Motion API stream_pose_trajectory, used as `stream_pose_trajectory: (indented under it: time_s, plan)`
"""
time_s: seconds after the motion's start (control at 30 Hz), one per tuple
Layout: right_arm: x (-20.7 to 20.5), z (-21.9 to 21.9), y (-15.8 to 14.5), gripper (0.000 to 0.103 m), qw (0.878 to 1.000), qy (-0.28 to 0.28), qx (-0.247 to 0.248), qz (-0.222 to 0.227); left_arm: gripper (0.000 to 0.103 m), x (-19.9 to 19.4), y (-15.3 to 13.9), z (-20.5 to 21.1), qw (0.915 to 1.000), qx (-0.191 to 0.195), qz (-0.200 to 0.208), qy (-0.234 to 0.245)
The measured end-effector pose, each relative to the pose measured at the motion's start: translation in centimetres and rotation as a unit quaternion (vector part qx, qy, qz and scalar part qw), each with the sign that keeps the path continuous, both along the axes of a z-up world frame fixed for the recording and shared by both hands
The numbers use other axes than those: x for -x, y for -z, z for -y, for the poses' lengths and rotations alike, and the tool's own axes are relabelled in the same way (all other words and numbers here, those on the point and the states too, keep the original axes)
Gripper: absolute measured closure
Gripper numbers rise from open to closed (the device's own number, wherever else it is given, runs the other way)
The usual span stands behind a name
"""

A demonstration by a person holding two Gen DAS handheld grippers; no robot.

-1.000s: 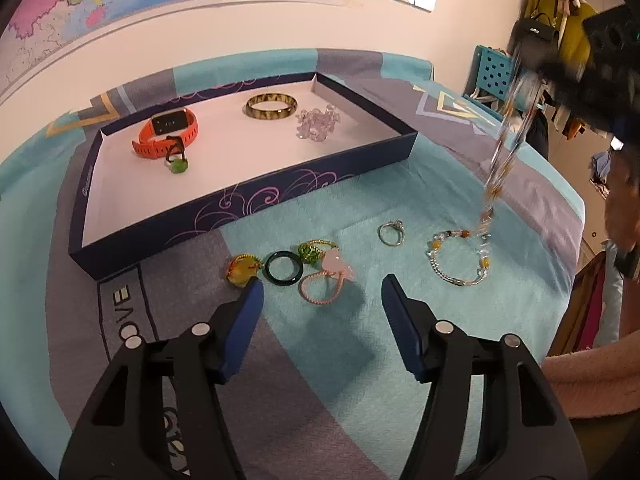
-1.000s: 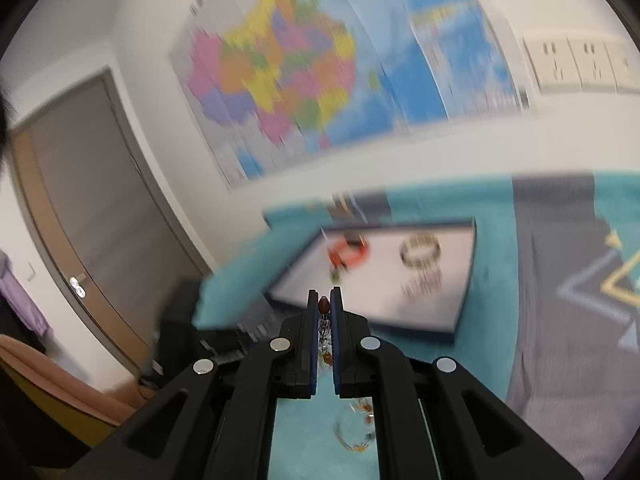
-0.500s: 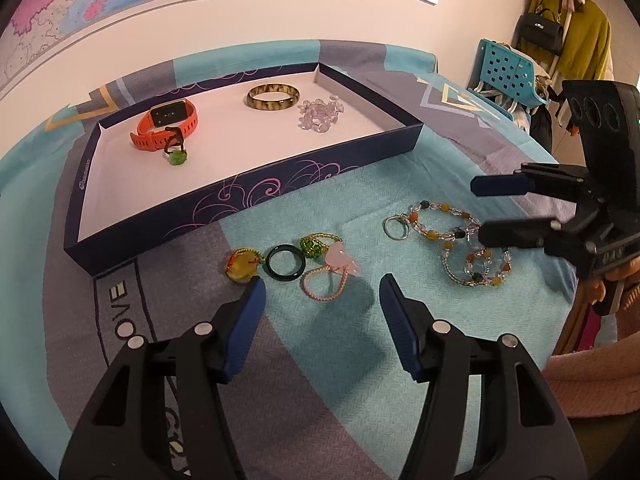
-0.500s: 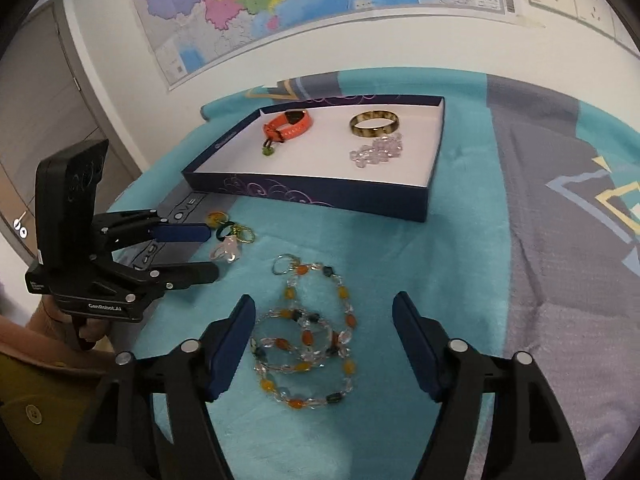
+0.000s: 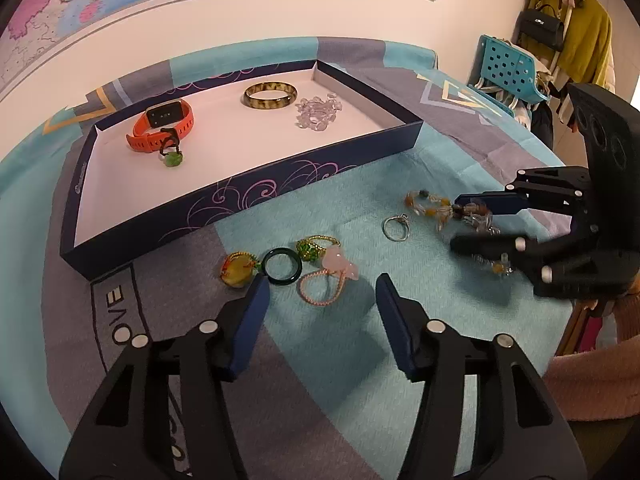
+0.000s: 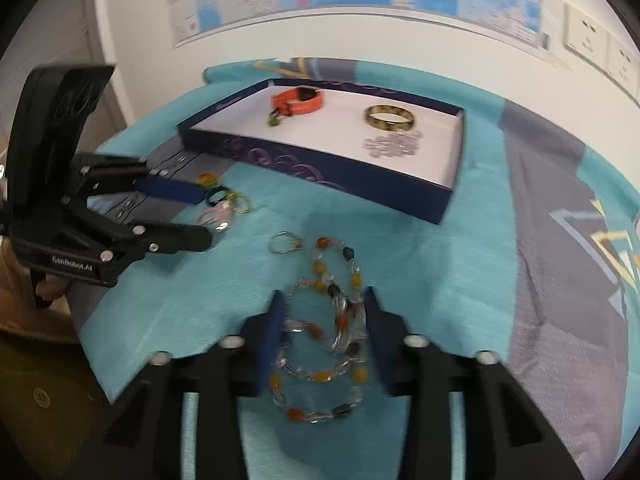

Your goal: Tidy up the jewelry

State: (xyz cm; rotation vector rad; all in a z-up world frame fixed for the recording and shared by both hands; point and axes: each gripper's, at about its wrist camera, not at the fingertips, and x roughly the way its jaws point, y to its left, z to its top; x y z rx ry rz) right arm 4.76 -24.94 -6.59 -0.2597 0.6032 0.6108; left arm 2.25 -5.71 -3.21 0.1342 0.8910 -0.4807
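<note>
Beaded necklace [image 6: 328, 320] now down on teal cloth [image 6: 460, 280] (R gripper [image 6: 324, 312] closing round it, L [image 5: 320, 292] narrowing, empty).

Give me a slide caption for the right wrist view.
Right gripper, jaws closing around a multicoloured beaded necklace on the teal cloth, before the navy jewelry tray.

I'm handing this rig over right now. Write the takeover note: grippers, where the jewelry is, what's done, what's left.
Left gripper: closing slowly, nothing between its fingers, poised over the small pieces.
Right gripper: closing around the beaded necklace, which lies coiled on the cloth; no firm grip visible.
In the box: orange watch, amber bangle, clear bead bracelet, green charm.
On the cloth: silver ring, dark green ring, yellow pendant, green bead ring, pink charm cord.
Left: box those and the necklace.
</note>
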Motion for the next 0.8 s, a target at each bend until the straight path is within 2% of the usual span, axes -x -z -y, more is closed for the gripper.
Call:
stream_pose_trajectory:
  time_s: [0.1,0.13,0.2,0.27,0.5,0.8]
  plan:
    - [-0.5,0.6,0.0,0.090,1.000,0.007,-0.018,-0.009,0.067,-0.1,0.0,0.1,1.0000,0.004,-0.002,0.003]
    - [-0.6,0.9,0.0,0.092,1.000,0.007,-0.026,-0.013,0.071,-0.1,0.0,0.2,1.0000,0.002,-0.002,0.003]
    - [-0.8,1.3,0.0,0.093,0.999,0.007,-0.043,-0.021,0.071,0.0,0.0,0.3,1.0000,0.000,-0.001,0.002]
    - [-0.9,1.7,0.0,0.094,0.998,0.005,-0.062,-0.030,0.082,-0.1,0.0,0.3,1.0000,-0.001,-0.002,0.000]
    - [-1.0,2.7,-1.1,0.094,0.992,-0.009,-0.122,-0.044,0.084,0.2,-0.2,0.2,1.0000,0.002,0.000,0.002]
    - [-0.5,3.3,-3.0,0.094,0.986,-0.023,-0.162,-0.035,0.086,0.5,-1.0,-0.3,0.9998,0.020,0.006,0.001]
